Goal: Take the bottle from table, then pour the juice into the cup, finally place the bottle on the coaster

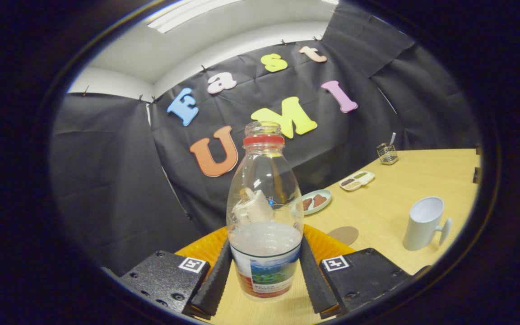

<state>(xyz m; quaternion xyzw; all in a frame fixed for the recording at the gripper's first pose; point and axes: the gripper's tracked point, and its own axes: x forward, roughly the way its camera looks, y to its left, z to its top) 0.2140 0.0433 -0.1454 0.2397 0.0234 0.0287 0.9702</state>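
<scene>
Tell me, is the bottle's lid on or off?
Off. The bottle, held between the fingers, has an open mouth above its red ring, with no cap.

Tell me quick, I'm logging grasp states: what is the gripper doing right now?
Gripper: closed on the bottle, one finger pressing on each side of its lower, labelled part.

Colours on the table

Clear bottle with red neck ring and a white, blue-green and red label; white cup at right; brown coaster; orange mat near; pale wood table; far pale-green plate.
</scene>
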